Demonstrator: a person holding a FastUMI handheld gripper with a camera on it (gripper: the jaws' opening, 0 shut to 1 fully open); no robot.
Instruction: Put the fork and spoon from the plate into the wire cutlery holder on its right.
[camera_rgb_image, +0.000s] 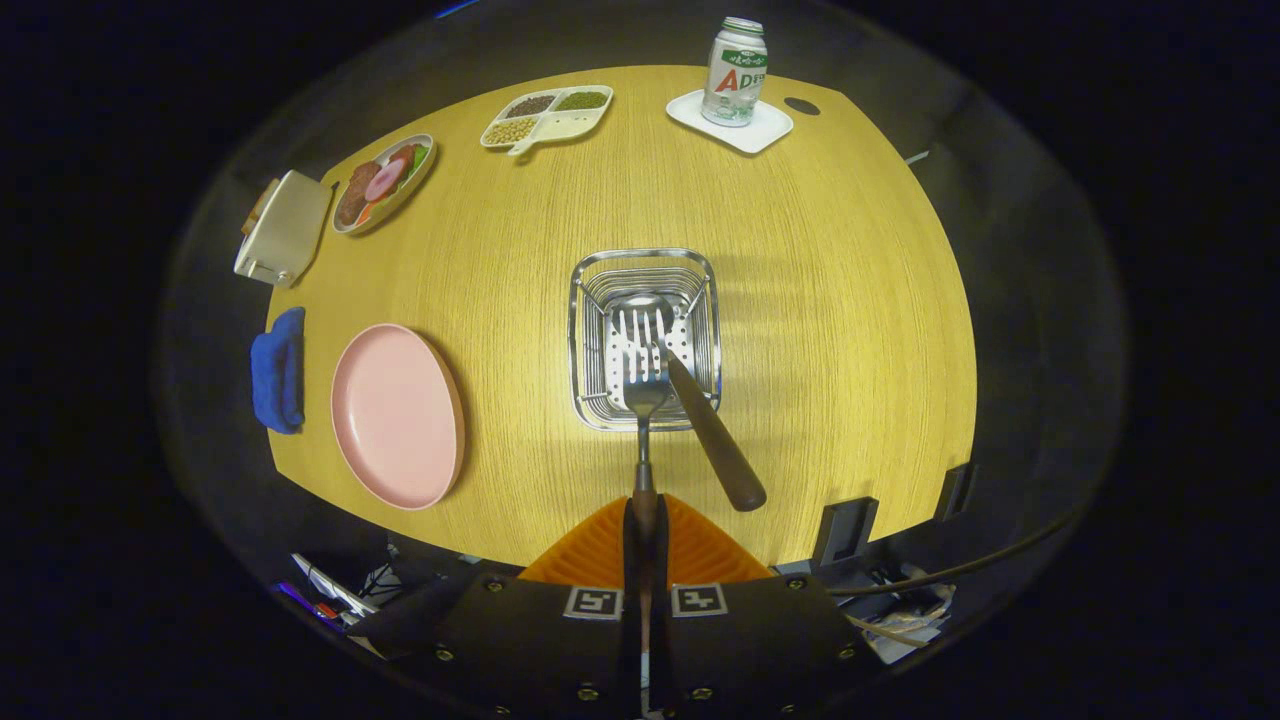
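We are pinching the fork (645, 385) by its handle between both fingers of the gripper (645, 520), its prongs hanging over the wire holder (590, 330). The spoon (690, 400) is already leaning inside, handle jutting near-right. The pink plate (397, 415) is lying bare to the left. Letting go crooked risks knocking that spoon or tipping the holder

We see our gripper (644, 520) pointing straight down over the middle of the table (850, 300), near its front edge. Both fingers (690, 545) are pressed together on the handle of the fork (643, 385), which hangs tines-down from them.
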